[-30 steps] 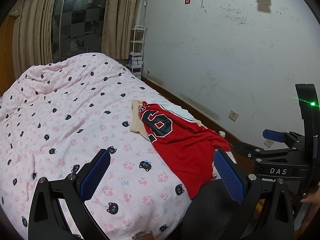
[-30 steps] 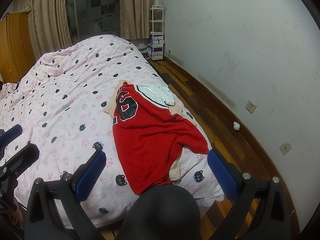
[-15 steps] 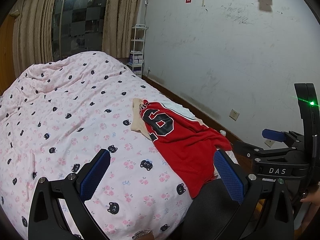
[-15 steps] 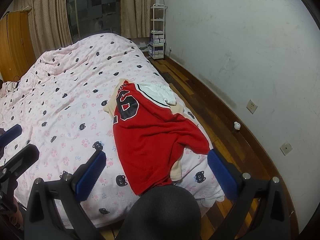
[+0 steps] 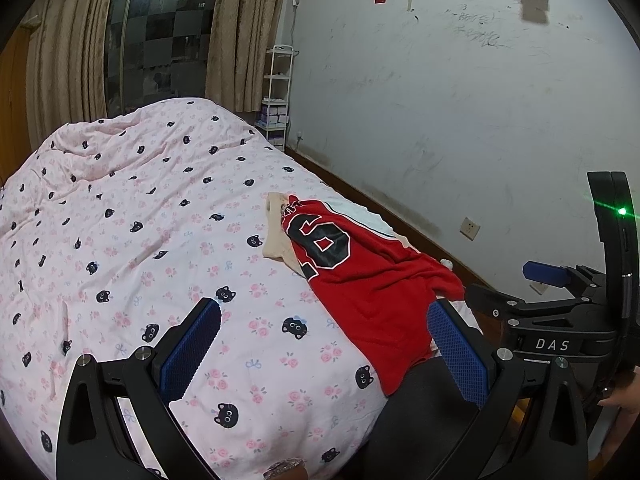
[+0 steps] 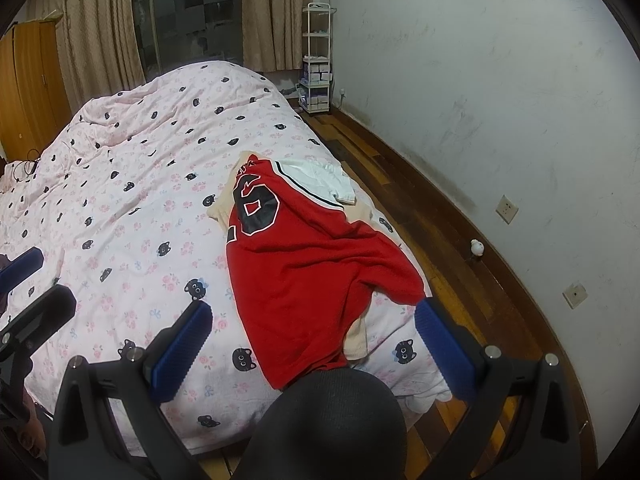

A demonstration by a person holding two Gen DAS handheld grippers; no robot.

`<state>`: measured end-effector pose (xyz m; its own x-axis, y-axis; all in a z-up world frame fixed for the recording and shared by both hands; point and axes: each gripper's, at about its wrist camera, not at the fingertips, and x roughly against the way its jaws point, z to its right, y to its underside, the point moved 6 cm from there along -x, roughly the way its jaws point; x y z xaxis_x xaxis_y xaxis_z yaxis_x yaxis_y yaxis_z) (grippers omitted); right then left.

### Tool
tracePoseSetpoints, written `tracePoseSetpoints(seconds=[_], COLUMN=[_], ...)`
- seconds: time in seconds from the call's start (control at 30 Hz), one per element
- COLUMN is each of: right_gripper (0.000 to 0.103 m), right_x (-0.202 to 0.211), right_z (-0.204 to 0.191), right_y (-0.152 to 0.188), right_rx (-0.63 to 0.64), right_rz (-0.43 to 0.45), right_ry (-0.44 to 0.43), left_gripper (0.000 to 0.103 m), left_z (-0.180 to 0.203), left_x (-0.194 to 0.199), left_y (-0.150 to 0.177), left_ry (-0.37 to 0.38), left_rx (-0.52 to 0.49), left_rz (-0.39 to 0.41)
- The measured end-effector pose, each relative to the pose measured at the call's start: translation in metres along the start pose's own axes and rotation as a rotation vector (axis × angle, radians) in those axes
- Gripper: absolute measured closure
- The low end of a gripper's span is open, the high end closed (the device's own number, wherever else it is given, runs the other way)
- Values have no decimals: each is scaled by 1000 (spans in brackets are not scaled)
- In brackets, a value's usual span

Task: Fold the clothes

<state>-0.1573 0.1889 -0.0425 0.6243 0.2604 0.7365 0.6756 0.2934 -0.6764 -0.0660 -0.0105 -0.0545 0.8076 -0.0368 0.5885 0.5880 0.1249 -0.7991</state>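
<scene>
Hovering above the near end of a bed [image 5: 120, 240], the left gripper [image 5: 324, 344] is spread wide, its two blue-padded fingers [image 5: 192, 350] holding nothing and touching nothing. The right gripper [image 6: 314, 344] is likewise spread wide and empty, held above the same end of the bed.

Ahead of both grippers lies a red jersey [image 6: 308, 276] with large black numerals outlined in white. It stretches lengthwise away from the grippers along the bed's right edge, rumpled and unfolded, its near hem reaching almost to the bed's end. In the right wrist view the jersey sits between the two fingers and beyond them; in the left wrist view it lies toward the right finger. Under the jersey, a cream garment [image 6: 224, 206] shows at its far left side and again at its near hem. A white garment [image 6: 320, 178] lies at the jersey's far right, partly tucked beneath it.

The bed's cover is pale pink, printed with black cat faces and small pink flowers. Directly below each gripper a rounded black shape [image 6: 328, 424], perhaps a chair back, fills the bottom of the view.

To the right of the grippers run a wooden floor [image 6: 460, 280] and a scuffed white wall [image 6: 500, 100]. Far ahead stand a white shelf rack [image 6: 318, 60], beige curtains [image 6: 276, 12] and a dark window [image 6: 188, 12].
</scene>
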Motion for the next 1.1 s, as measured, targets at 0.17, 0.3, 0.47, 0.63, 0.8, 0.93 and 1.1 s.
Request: tracePoseSetpoints(seconds=[0.17,0.3,0.47,0.63,0.8,0.93,1.1], right_gripper=[0,0,0,0,0,0,0], right_x=[-3,-5,-7,-9,-9,-9,-9], right_z=[0,0,1,1,1,0,0], right_y=[1,1,1,2,2,3,4], right_rx=[-2,-2,-4,-4,-4,-5,-7], right_rz=[-6,-9,-14,-17,-19,-19,-22], right_ry=[-2,-3,-4,-7,-8,-9,-9], left_gripper=[0,0,0,0,0,0,0], left_z=[-1,-2,-1,-2,-3,-2,-3], left_x=[-1,-2,-3,-3,-2,-3,-3], left_y=[0,1,1,1,2,2,2], left_ry=[-1,-1,-1,-1,-2,-2,-3], left_rx=[2,5,6,7,9,9,9], left_rz=[-2,-4,-6,-7,-6,-6,-6])
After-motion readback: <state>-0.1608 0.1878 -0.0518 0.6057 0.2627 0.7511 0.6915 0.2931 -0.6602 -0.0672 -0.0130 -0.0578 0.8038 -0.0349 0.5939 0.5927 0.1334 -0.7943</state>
